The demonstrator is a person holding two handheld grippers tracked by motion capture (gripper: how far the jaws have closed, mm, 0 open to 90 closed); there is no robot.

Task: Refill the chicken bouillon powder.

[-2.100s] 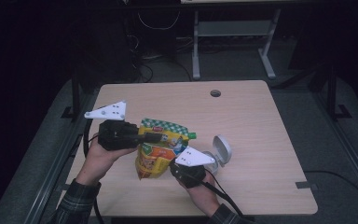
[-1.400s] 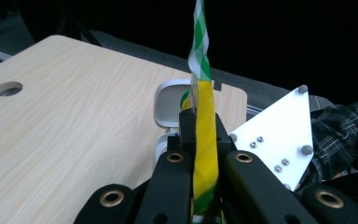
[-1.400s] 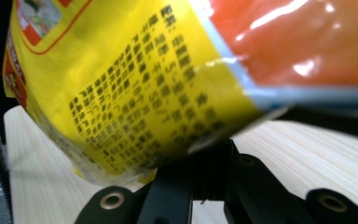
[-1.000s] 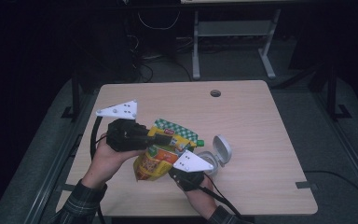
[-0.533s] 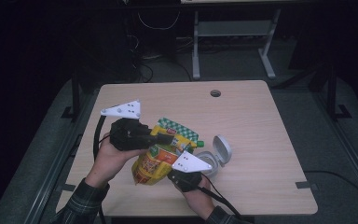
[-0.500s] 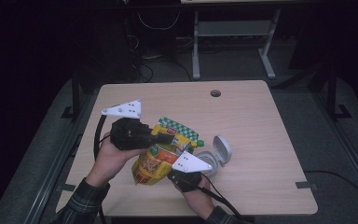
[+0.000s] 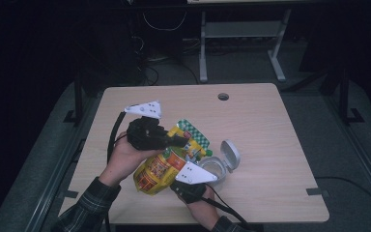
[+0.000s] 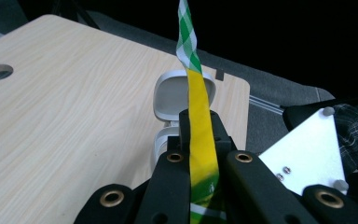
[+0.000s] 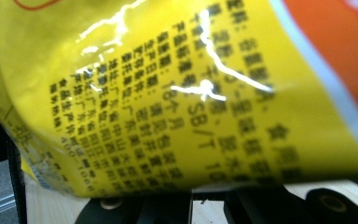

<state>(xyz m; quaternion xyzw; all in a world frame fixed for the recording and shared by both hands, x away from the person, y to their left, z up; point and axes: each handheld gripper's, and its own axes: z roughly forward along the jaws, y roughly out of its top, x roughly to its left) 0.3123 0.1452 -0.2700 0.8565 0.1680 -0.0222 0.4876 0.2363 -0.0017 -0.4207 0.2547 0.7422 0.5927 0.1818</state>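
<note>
Jaws of the left gripper (image 8: 200, 154) were clamped on the yellow snack bag (image 7: 166, 162) near its green-checked top edge (image 8: 185, 37), so the bag was held tilted above the surface (image 7: 270, 130). Right gripper (image 7: 188, 186) sat under the bag's lower end, probably as support; its jaw state could not be told. An open white container (image 7: 220, 164) lay just beside the bag, likely placed to receive the contents.

Bag (image 7: 162, 166) left of container (image 7: 216, 170)
</note>
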